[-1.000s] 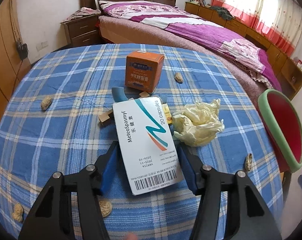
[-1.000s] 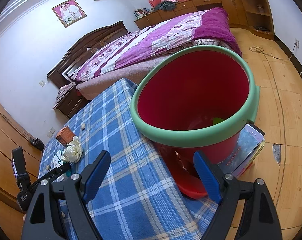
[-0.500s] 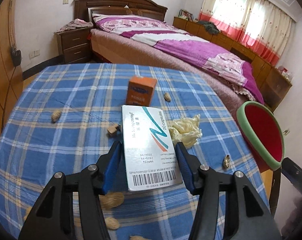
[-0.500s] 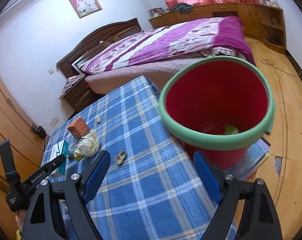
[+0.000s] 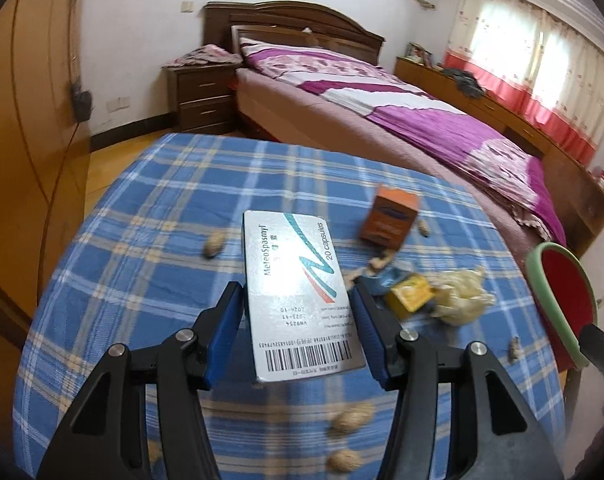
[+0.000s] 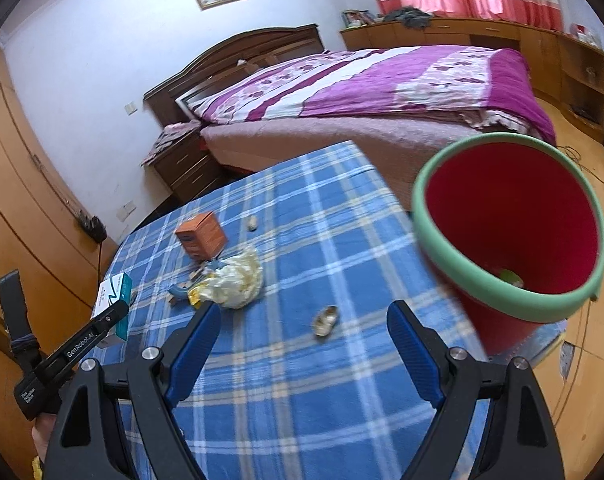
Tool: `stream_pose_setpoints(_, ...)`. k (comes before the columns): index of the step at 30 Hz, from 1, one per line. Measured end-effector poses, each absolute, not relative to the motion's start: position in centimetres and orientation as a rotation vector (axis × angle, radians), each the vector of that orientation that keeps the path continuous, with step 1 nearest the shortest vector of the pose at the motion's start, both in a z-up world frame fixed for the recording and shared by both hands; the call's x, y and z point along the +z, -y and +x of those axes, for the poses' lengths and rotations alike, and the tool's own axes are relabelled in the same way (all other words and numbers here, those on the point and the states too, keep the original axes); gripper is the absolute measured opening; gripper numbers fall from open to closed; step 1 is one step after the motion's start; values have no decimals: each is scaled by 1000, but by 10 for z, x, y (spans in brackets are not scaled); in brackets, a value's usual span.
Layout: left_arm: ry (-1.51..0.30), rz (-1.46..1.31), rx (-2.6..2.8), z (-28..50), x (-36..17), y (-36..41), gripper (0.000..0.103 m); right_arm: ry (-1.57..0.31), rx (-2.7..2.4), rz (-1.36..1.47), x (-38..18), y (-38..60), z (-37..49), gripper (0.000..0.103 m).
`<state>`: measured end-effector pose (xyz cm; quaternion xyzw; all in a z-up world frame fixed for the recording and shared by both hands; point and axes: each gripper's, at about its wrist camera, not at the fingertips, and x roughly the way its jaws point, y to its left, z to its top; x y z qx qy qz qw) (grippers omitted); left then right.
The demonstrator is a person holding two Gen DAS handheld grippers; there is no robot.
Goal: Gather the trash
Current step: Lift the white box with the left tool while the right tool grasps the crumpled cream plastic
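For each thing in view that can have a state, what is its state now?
left gripper: shut on the white medicine box, held above the table.
right gripper: open, nothing between its fingers.
white medicine box: closed, gripped on its long sides.
orange box: on the table, tilted.
yellow wrapper: crumpled, lying on the table.
red bin: open, nearly empty.

Both tools are alike: the left gripper (image 5: 298,336) and the right gripper (image 6: 304,354) each have glossy black, angular arms with triangular cut-outs, round silver screws at the pivots, and ribbed blue pads (image 6: 192,350) lining the inner faces of the fingers. From the right wrist view, the side of the left gripper's black body carries white "GenRobot.AI" lettering, with a smaller white label farther back on the handle. A black strap rises from its rear, bound with a dark band.
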<state>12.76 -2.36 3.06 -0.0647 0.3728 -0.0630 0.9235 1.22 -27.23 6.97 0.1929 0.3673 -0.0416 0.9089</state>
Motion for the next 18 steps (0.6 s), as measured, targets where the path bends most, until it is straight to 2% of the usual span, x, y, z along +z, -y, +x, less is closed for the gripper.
stream_pose_setpoints(18,-790,-137,-94,147,2,11,57,-863,13,314,33,216,95,87)
